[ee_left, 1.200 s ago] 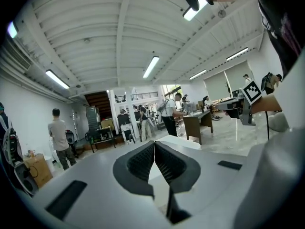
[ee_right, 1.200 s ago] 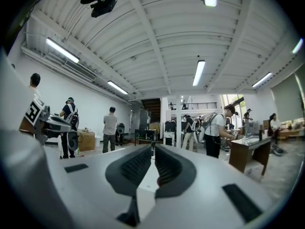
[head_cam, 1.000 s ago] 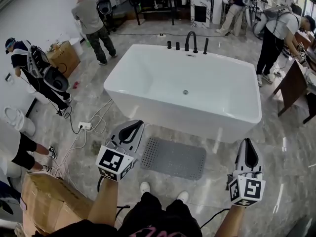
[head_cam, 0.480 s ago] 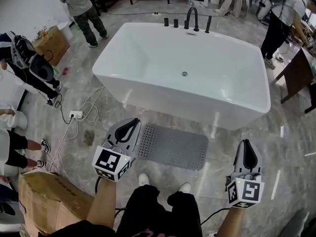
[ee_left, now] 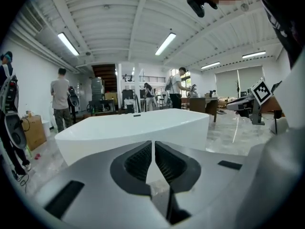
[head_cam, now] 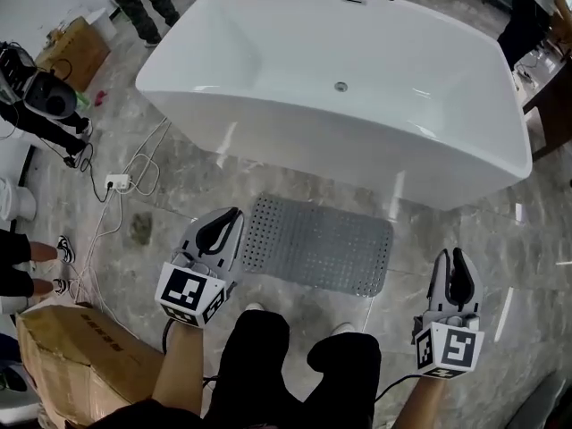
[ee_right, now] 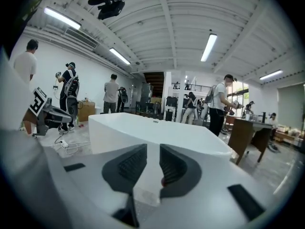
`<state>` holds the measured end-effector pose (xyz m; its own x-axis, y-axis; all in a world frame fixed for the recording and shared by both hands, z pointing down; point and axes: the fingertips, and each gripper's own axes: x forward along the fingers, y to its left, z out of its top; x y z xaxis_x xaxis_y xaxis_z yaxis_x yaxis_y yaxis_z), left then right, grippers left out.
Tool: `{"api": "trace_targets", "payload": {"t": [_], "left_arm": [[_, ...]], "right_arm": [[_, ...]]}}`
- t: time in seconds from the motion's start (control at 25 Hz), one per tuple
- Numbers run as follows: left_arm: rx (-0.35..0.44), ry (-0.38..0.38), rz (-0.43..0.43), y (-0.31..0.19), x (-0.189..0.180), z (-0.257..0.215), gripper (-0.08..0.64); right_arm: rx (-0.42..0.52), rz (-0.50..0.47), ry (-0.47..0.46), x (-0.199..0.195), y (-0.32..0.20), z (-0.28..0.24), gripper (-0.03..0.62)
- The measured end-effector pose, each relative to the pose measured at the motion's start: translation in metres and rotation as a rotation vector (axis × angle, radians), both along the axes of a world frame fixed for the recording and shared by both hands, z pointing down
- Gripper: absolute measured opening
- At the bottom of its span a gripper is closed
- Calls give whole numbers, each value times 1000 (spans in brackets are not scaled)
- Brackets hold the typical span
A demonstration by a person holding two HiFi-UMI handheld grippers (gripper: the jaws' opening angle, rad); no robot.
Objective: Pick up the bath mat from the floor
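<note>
The grey perforated bath mat lies flat on the marble floor in front of the white bathtub. My left gripper hovers over the mat's left edge with its jaws shut and empty. In the left gripper view the left gripper points level at the tub. My right gripper is held to the right of the mat, apart from it. Its jaws are opening, and nothing is between them. In the right gripper view the right gripper faces the tub. Neither gripper view shows the mat.
A cardboard box stands at the lower left. A power strip with cables lies on the floor left of the tub. My white shoes stand just before the mat. Other people work around the room, and a dark table is at the right.
The head view has tipped down and moved closer, so the tub and mat look larger. The left gripper now sits by the mat's left edge. The right jaws have parted slightly.
</note>
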<state>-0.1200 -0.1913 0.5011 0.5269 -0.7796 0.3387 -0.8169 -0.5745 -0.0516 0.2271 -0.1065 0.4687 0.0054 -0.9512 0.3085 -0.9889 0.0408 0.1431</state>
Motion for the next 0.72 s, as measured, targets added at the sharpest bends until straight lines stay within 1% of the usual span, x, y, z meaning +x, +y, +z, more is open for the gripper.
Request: {"api": "trace_targets", "payload": {"t": [0.24,0.4,0.64,0.72], "left_arm": [[-37,-31,7,-11,4,106,8],[-55,-66,9,-21,7,174,8],[-73,-57,-12,-28,4,263,8],[-62,-59,-25,-30,1,285,8]], "right_arm": [[-34,8,-29,9,-9,104,77],[-68,0,-29,20,-17,177,88],[-90,25,-35,37,-20,272,94],[-84,39,-42,41,-20,297,94]]}}
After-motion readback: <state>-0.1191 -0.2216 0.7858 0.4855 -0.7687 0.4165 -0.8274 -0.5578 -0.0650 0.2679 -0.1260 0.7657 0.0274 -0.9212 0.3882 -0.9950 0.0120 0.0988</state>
